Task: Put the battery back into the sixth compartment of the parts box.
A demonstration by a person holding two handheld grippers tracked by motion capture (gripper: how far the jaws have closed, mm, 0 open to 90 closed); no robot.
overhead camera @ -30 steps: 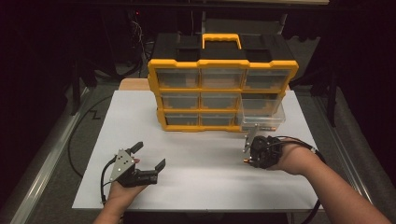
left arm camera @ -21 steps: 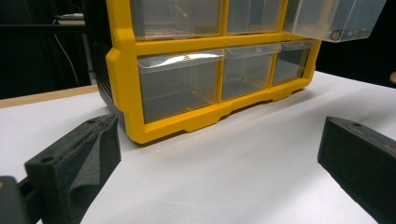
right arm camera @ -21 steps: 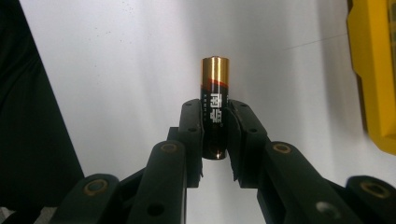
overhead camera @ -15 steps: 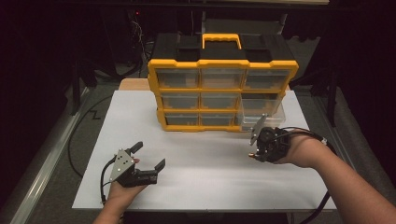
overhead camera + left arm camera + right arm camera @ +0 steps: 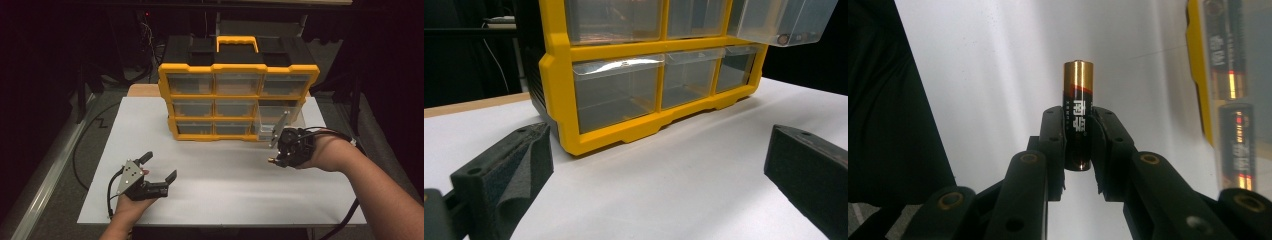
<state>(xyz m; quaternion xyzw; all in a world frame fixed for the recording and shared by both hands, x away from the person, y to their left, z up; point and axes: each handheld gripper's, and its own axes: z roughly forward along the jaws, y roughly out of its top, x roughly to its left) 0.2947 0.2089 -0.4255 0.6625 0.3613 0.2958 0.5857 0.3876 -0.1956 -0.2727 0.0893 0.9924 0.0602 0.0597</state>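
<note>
A yellow organizer (image 5: 239, 70) with clear drawers stands at the back of the white table. One clear drawer (image 5: 280, 116) on its right side is pulled out, and the right gripper view shows two batteries (image 5: 1230, 75) lying in it. My right gripper (image 5: 275, 157) hovers just in front of that drawer, shut on a black and gold battery (image 5: 1078, 115) that stands up between the pads. My left gripper (image 5: 160, 166) rests at the near left of the table, open with nothing between its fingers (image 5: 504, 175). It faces the organizer (image 5: 559, 85).
A white sheet (image 5: 225, 190) covers the table, with a bare stretch between the two grippers. Dark surroundings and cables (image 5: 87, 145) lie left of the table. The pulled-out drawer (image 5: 781, 20) overhangs the table at the organizer's right end.
My right hand has lifted the battery and drifted slightly right, nearer the pulled-out drawer. The left gripper has stayed where it was.
</note>
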